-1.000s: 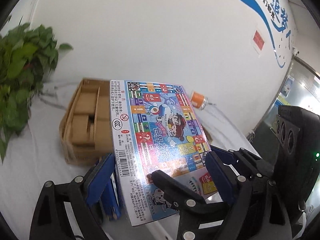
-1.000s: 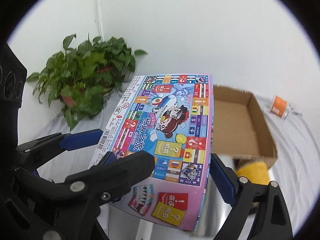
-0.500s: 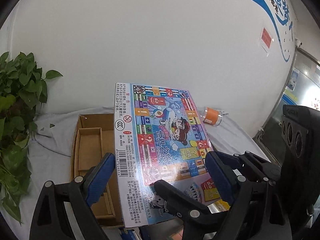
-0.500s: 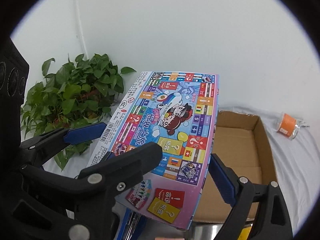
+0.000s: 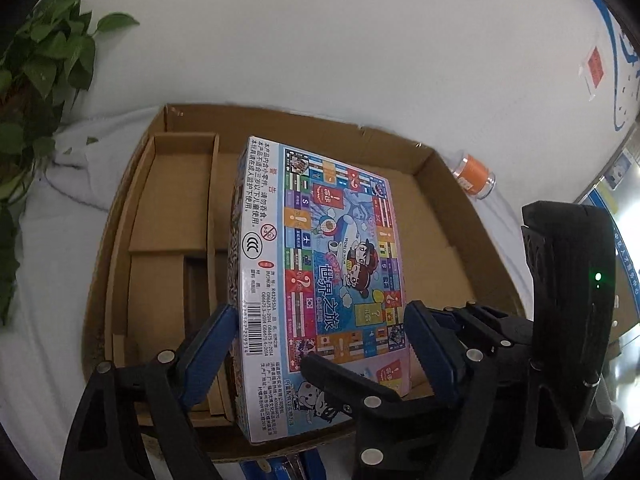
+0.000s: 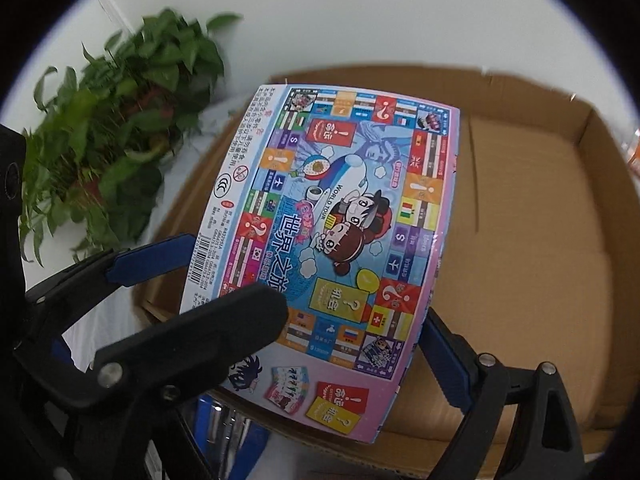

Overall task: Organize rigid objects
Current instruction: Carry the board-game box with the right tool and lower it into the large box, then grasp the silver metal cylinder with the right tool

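"Fingers [image 5: 208,344] of the left gripper [image 5: 318,310] stand wide, blue pads pressed to the two long edges of the board-game box [image 5: 320,272]," the inspector reports. "The right gripper [image 6: 308,280] grips it the same way. The box hangs tilted over the cardboard carton [image 5: 440,216], far end lower, near end above the carton's near wall."

"Where is the risk?" the assessor asks.

"Three points. The pads bear only on thin card edges near one end, so the far end could sag or the box could slip out. A black arm of the other gripper lies across the lid in each view; uneven release by the two hands would likely twist the box."

"And the carton?"

"The box's left edge runs just beside the cardboard divider [image 5: 212,200]. Lowered off line, it may catch there and jam askew. Whether its far corner touches the carton floor cannot be told."
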Demonstrator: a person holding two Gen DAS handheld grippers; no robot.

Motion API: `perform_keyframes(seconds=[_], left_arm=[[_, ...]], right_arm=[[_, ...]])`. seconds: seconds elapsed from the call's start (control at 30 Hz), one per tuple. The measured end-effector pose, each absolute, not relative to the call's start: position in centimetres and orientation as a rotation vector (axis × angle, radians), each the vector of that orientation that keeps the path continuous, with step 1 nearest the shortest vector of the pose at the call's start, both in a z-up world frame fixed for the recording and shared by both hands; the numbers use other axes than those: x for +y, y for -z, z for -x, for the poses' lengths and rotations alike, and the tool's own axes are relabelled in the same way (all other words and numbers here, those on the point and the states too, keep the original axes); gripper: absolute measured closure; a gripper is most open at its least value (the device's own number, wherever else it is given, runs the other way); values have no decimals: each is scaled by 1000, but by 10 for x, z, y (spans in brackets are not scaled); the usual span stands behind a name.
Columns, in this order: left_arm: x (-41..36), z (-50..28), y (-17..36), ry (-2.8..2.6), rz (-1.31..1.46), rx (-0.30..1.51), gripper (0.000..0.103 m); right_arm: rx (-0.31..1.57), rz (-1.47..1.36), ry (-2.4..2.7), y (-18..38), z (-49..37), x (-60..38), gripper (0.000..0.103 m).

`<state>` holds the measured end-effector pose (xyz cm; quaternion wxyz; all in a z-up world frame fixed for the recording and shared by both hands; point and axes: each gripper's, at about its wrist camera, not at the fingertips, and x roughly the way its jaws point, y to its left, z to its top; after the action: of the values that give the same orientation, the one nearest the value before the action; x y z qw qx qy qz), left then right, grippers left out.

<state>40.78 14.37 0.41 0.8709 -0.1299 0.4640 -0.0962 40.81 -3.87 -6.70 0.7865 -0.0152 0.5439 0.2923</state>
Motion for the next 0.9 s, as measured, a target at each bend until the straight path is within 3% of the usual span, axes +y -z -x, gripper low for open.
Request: perform_keyframes(seconds=[0.2,0.3,0.53,0.6,0.63,0.67,0.7,0.77,0.9], left_arm=[[151,-427,17,166,288,1036,28],[147,-435,20,194,293,1082,45],[143,-399,-14,144,188,948,46],[141,-373,-32,118,121,865,41],[139,-357,-44,96,92,812,30],[137,-340,-54,64,85,764,9],[139,-326,-61,36,89,720,0],[134,-291,-75,-11,109,581,0],[127,-246,-83,-71,86,525,0]], right_arm=[[1253,52,-628,92,-412,-30,10],[1288,64,-638,98,-416,-26,10],[1309,76,-628,94,-407,-36,10],[1239,93,-594,75,-395,-54,10],[1171,106,-550,60,-384,-64,10],[1109,111,-508,48,-372,-73,10],[1055,114,-475,36,-359,-84,10],[973,121,-430,17,-329,-106,9],[874,82,-371,-2,-284,-135,9]])
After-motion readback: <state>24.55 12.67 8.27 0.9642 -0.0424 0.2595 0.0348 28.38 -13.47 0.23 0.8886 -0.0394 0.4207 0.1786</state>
